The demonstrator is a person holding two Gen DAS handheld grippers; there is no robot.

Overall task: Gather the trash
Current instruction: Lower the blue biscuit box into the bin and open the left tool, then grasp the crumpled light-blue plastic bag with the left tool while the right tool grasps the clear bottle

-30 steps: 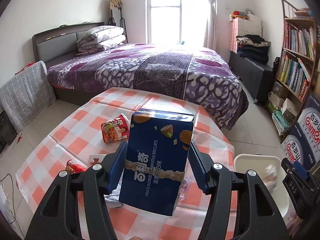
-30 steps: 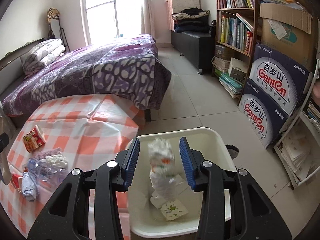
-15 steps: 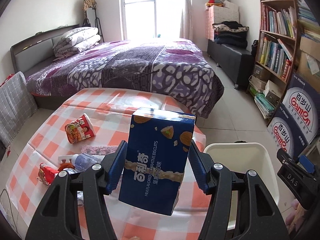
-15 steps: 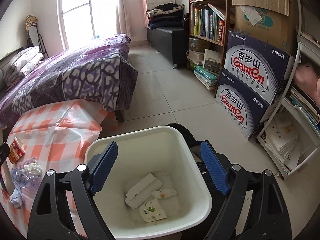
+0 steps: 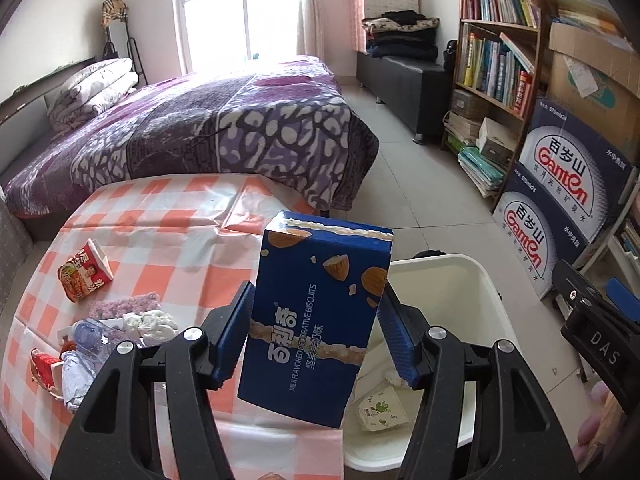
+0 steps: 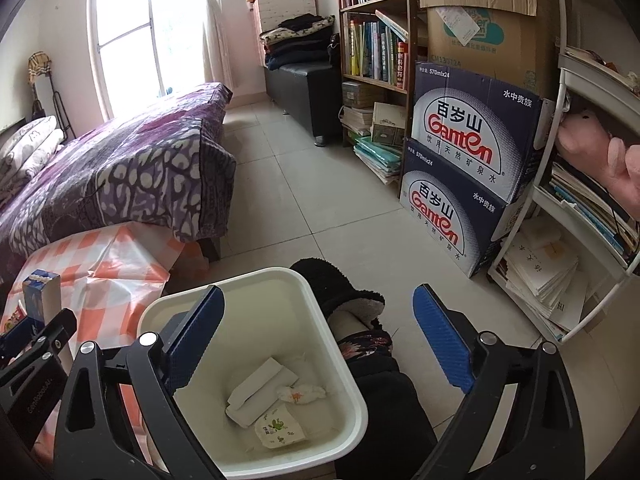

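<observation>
My left gripper is shut on an upright blue biscuit box, which hangs over the table's right edge beside the white bin. The box's lower corner overlaps the bin's rim. The jaws of my right gripper are opening wide above the bin, and nothing is between them. In the bin lie a crumpled wrapper, white paper and a small printed packet. On the orange-checked table remain a red noodle cup, a plastic bottle, a white tissue and a red packet.
A person's foot in a black slipper rests against the bin's far side. A purple bed stands behind the table. Blue Ganten cartons and a bookshelf line the right wall, across a tiled floor.
The right gripper let go of the crumpled wrapper, which now lies in the bin, and its jaws spread wide. The left gripper carried the blue box rightward to the bin.
</observation>
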